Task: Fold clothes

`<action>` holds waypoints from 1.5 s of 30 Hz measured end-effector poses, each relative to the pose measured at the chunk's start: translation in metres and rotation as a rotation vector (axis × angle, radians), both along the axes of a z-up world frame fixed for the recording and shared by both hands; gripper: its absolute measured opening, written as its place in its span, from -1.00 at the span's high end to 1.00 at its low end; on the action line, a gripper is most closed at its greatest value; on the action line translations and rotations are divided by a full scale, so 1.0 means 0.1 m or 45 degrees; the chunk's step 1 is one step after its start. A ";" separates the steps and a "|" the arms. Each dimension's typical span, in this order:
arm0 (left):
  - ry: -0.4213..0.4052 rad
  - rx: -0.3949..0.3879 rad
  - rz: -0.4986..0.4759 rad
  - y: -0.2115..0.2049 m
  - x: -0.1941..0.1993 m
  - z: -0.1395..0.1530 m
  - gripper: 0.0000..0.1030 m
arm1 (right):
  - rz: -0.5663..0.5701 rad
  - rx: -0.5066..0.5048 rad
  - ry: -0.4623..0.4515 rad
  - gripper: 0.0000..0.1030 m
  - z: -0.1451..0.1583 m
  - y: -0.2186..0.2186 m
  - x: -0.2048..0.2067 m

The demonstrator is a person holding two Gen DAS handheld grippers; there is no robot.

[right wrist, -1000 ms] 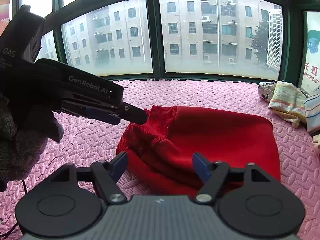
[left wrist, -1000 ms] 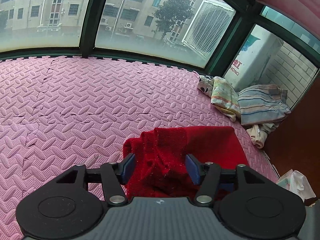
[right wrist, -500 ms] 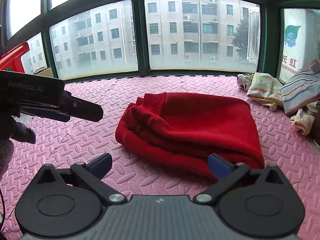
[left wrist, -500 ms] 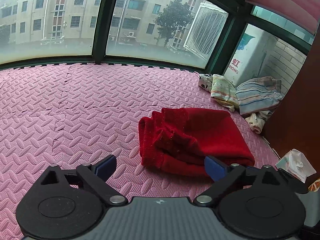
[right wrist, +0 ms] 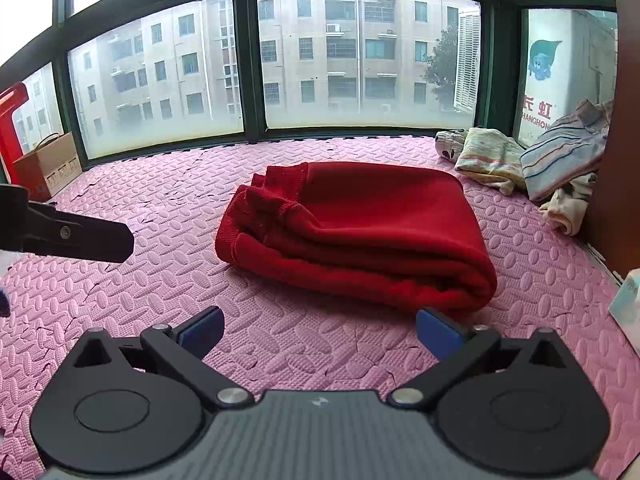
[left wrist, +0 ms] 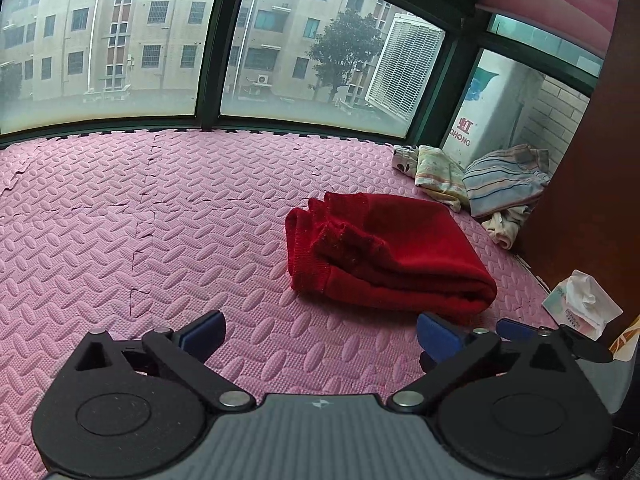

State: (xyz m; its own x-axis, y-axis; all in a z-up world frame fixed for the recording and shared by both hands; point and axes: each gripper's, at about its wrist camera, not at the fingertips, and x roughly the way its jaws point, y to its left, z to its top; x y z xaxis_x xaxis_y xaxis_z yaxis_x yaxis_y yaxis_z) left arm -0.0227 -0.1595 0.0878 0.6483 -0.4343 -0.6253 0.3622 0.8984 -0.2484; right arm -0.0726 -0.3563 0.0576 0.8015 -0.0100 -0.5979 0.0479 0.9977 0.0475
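Sweater [right wrist: 360,228]: it lay on the mat [right wrist: 160,184], folded into a thick red bundle; ribbed cuffs and hem were stacked at its left end, a rounded fold ran along its near right corner; whether more folding was due, I could not tell.
Handling: I judged it a soft, heavy knit; limp, not slippery, likely to sag and slide open if lifted by one layer; the best hold looked to be under the rounded fold, or across all the stacked ribbing at once.
Left gripper [left wrist: 318,334]: my fingers stood wide apart and empty, above the mat, just short of the bundle.
Right gripper [right wrist: 318,330]: likewise spread wide, holding nothing, near the bundle's front edge.
Pile [right wrist: 528,164]: striped and pale clothes lay heaped by the right wall, apart from the sweater.
Box [right wrist: 48,164]: a carton sat far left under the window.
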 end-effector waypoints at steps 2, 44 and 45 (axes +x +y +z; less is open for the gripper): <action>-0.006 -0.003 0.002 0.02 -0.07 -0.02 -1.00 | -0.040 0.024 0.004 -1.00 0.00 0.00 -0.05; 0.016 0.155 -0.038 -0.13 -0.65 -0.24 -1.00 | -0.202 0.075 0.079 -1.00 -0.08 -0.05 -0.50; 0.017 0.157 -0.040 -0.14 -0.65 -0.24 -1.00 | -0.202 0.075 0.079 -1.00 -0.08 -0.05 -0.50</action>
